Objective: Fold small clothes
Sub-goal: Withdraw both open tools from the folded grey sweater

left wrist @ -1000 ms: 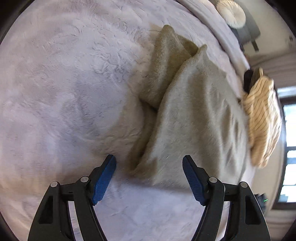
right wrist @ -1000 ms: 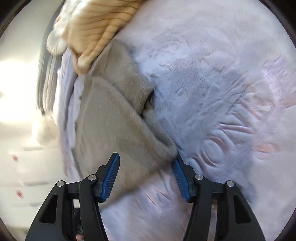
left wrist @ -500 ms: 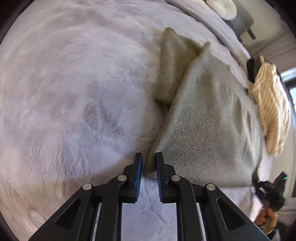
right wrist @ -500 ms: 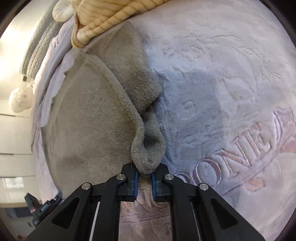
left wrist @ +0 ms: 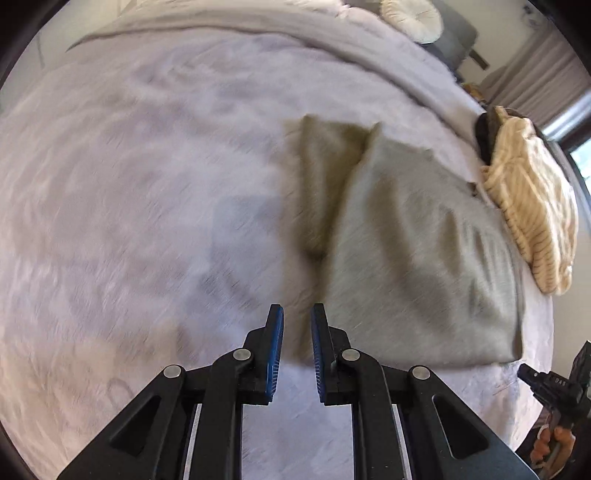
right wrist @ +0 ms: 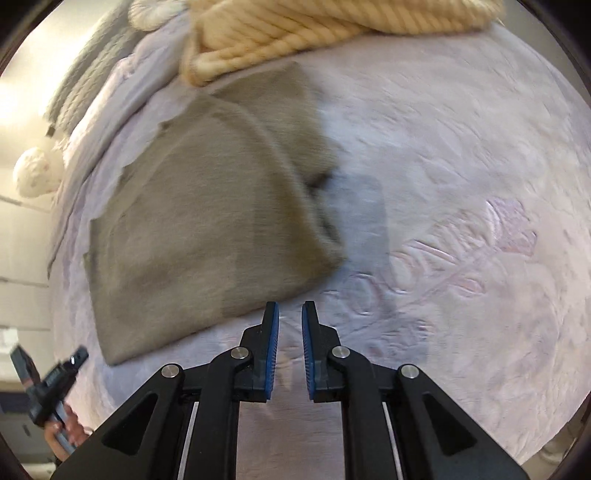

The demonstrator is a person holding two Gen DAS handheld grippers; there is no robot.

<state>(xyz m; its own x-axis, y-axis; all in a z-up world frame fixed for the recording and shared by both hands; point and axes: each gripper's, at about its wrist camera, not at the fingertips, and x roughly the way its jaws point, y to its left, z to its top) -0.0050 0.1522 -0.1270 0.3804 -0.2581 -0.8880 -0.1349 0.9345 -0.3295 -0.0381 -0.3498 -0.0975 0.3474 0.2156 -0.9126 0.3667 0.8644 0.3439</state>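
Observation:
A grey-olive fleece garment (left wrist: pixel 417 258) lies folded on the pale plush blanket (left wrist: pixel 129 203), one sleeve sticking out at its far left. My left gripper (left wrist: pixel 296 332) is at the garment's near left corner, jaws nearly closed with a narrow gap, the cloth corner lying between the fingertips. In the right wrist view the garment (right wrist: pixel 207 236) lies flat ahead and to the left. My right gripper (right wrist: pixel 290 325) hovers just off its near right corner, jaws nearly closed, holding nothing.
A cream striped knit (left wrist: pixel 532 206) lies beyond the garment, also at the top of the right wrist view (right wrist: pixel 332 26). A round cushion (left wrist: pixel 412 18) sits at the bed's far end. The blanket carries pink embossed lettering (right wrist: pixel 461 251).
Both grippers closed on the garment's near corners half a second ago. Since then both have pulled back and up; the right one has let go and the garment lies flatter.

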